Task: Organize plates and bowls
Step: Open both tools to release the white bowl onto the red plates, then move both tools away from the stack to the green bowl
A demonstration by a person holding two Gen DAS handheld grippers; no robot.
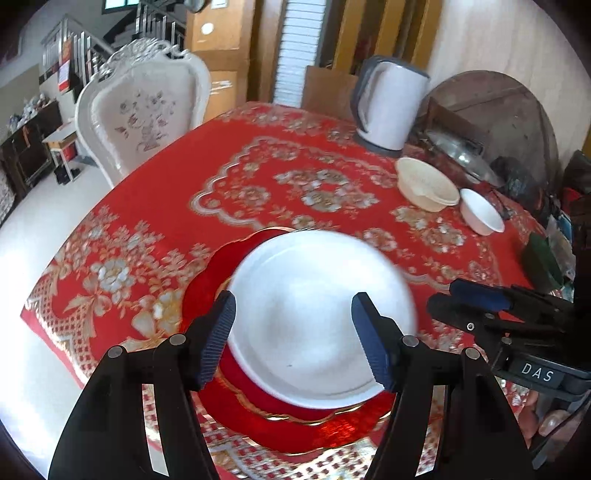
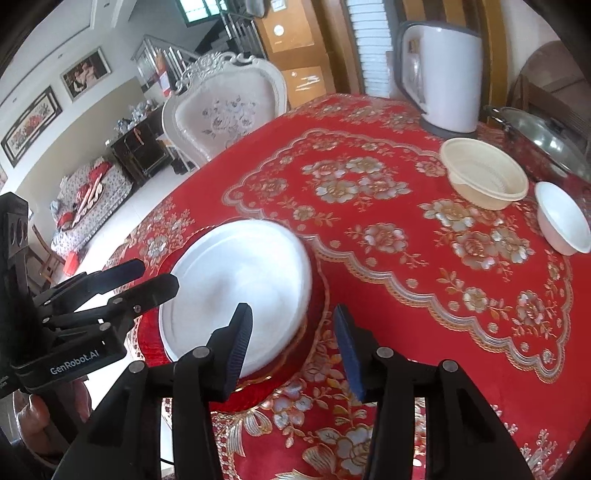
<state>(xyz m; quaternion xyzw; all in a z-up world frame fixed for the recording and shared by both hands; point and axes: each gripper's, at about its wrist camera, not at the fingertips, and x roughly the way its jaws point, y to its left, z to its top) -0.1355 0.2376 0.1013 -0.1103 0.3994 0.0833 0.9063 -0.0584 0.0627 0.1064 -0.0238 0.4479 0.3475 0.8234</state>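
On the scalloped red plate (image 1: 236, 417) sits a smooth white plate (image 1: 317, 317), both hand-held grippers spread.

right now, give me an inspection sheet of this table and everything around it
surface: table under a red floral cloth
job's things: white plate stacked on red plate; cream bowl and white bowl side by side at the far right
clutter: kettle at the far edge; metal lid behind the bowls
grippers: left gripper open above the white plate, nothing held; right gripper open over the plates' right edge, nothing held
cables: dark cord beyond the white bowl
surroundings: white chair at the far side, staircase, cabinet
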